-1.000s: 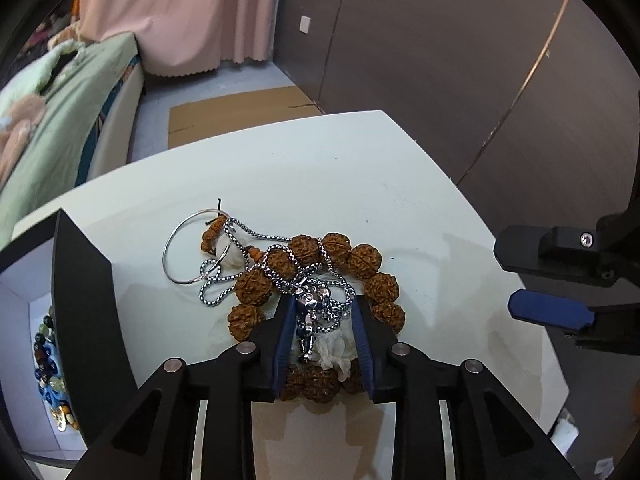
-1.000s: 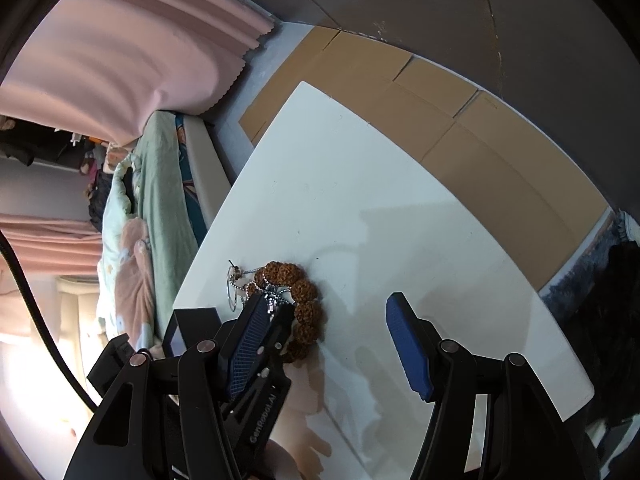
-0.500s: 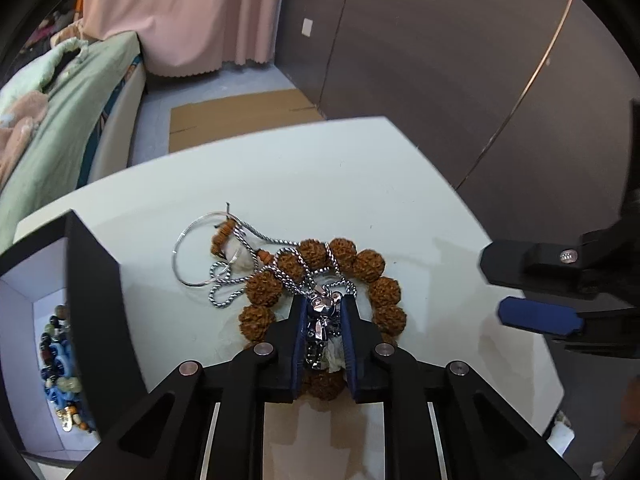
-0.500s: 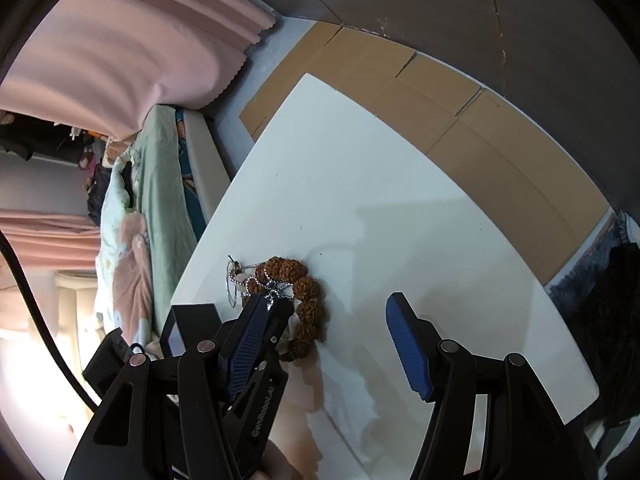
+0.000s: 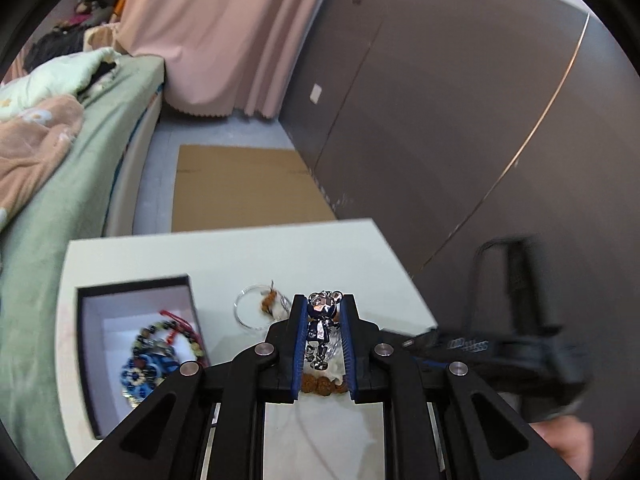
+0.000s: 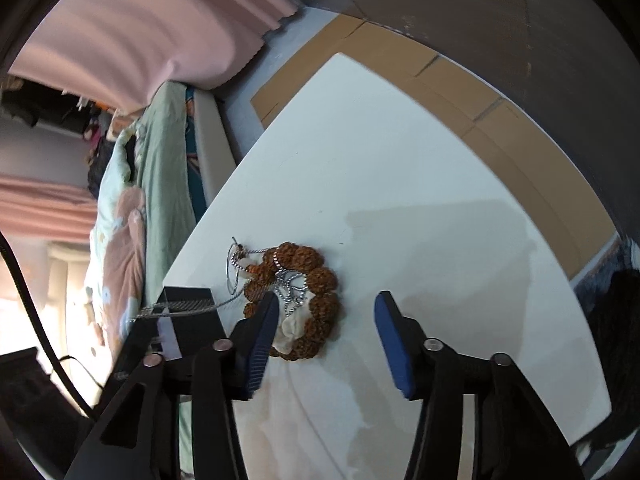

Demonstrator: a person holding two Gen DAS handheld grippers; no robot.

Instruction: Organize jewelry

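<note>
My left gripper (image 5: 323, 300) is shut on a silver bear pendant (image 5: 320, 322) and holds it above the white table (image 5: 280, 252). In the right wrist view the pendant's silver chain (image 6: 290, 288) runs taut from the pile leftward over the black box (image 6: 188, 320). A brown bead bracelet (image 6: 320, 280) with a white tassel (image 6: 292, 328) lies on the table, tangled with the chain. My right gripper (image 6: 329, 296) hovers over it, its jaws closing; the left pad is at the bracelet's edge and the right pad is apart from it. A thin silver bangle (image 5: 250, 312) lies beyond.
The open black box (image 5: 92, 360) at the table's left holds several bead strings and a blue piece. My right gripper (image 5: 500, 344) shows blurred at the right of the left wrist view. A bed (image 5: 60, 184) lies left, cardboard (image 5: 240, 188) on the floor.
My left gripper closed on the bear pendant and rose with it, drawing the chain taut toward the box. My right gripper's jaws narrowed and it shifted closer over the bracelet.
</note>
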